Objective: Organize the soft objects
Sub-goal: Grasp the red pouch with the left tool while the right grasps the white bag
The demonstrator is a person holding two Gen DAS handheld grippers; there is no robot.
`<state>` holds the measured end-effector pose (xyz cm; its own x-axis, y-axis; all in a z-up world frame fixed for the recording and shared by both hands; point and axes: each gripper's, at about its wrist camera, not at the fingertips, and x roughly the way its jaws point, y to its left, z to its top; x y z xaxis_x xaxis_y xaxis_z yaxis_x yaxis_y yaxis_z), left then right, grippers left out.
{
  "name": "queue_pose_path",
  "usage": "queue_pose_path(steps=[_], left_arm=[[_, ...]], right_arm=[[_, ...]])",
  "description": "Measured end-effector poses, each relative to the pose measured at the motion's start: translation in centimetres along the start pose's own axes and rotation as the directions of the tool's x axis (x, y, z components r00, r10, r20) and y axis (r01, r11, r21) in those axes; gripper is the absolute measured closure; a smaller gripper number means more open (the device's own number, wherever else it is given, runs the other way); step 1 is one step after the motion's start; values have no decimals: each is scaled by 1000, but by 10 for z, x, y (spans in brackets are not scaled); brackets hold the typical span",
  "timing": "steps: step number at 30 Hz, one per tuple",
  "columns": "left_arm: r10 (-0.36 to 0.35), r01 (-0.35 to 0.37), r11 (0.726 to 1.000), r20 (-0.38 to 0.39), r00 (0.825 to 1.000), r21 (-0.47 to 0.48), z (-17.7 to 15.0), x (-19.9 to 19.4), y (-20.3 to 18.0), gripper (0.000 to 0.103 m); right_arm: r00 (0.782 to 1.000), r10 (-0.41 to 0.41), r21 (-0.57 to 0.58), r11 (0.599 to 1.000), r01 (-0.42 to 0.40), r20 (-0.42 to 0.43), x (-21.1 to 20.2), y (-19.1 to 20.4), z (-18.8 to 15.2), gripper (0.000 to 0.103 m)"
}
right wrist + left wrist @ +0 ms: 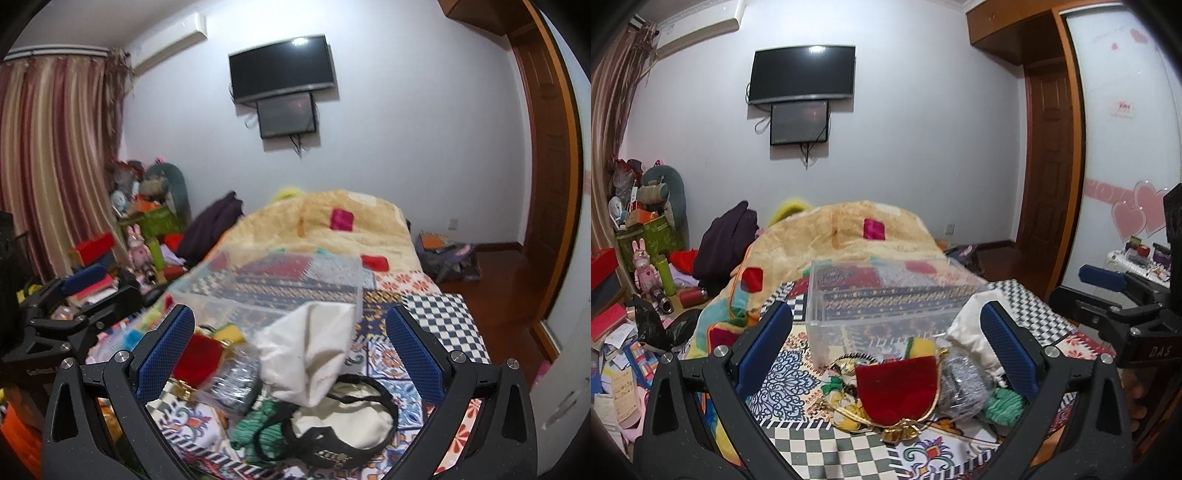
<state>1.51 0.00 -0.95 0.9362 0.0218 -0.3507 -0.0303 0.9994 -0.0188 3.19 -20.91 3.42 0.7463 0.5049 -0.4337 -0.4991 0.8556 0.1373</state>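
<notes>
A heap of soft things lies on the patterned bedspread (798, 376) in front of a clear plastic box (886, 291). In the left wrist view I see a red velvet pouch (895, 387) with gold cord, a yellow sponge (921, 347), a grey knit piece (962, 384), green yarn (1003, 404) and a white cloth bag (975, 332). My left gripper (886, 358) is open and empty above the pouch. My right gripper (291, 354) is open and empty above the white cloth bag (310, 347), green yarn (258, 430), a cream pouch (351, 421) and a black headband (373, 387).
A beige patchwork blanket (834, 236) is bunched up behind the box. The bedside area on the left is piled with books, toys and a green box (653, 232). Wooden floor and a door (1049, 155) lie to the right.
</notes>
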Motion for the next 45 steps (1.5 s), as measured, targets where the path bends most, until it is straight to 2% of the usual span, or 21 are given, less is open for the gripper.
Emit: queue_pose_path(steps=[6,8,11,15,21,24,27,29,30,34,40,45], left_arm=[[-44,43,999,-89,995,-10,-11,23,8,2],[-76,73,997,-129,989,-25,-17,33,11,12],[-98,89,994,-180,979,-60,-25,46,18,20],[-124,109,991,-210,970,-80,-35,57,23,27],[-171,148,983,-271,947,-105,-49,76,26,51],[-181,156,982,-291,939,-108,-53,82,26,62],[-207,179,976,-289,935,-121,-54,84,29,76],[-225,194,972,-285,932,-135,-53,84,30,85],[-232,200,970,-283,931,-139,-53,82,31,87],[-246,215,966,-264,933,-141,-50,75,31,95],[-253,227,964,-220,942,-135,-38,56,32,100],[-247,230,966,-170,954,-114,-22,36,30,100]], right_arm=[[996,-25,12,1000,27,-91,20,-12,-4,1],[992,-23,23,999,26,-123,28,-17,-5,8],[982,-5,59,998,16,-188,43,-26,-11,14],[963,41,102,995,-14,-265,61,-30,-19,22],[940,54,90,996,-25,-337,77,-24,-29,29],[931,67,93,995,-35,-360,82,-23,-30,38],[920,84,114,993,-43,-384,91,-26,-33,52],[911,102,132,990,-53,-400,93,-28,-36,70],[909,112,138,989,-60,-402,94,-27,-37,74],[918,116,127,989,-72,-379,89,-23,-36,89],[944,100,89,993,-75,-315,71,-14,-27,91],[962,102,70,994,-87,-253,54,-9,-12,91]])
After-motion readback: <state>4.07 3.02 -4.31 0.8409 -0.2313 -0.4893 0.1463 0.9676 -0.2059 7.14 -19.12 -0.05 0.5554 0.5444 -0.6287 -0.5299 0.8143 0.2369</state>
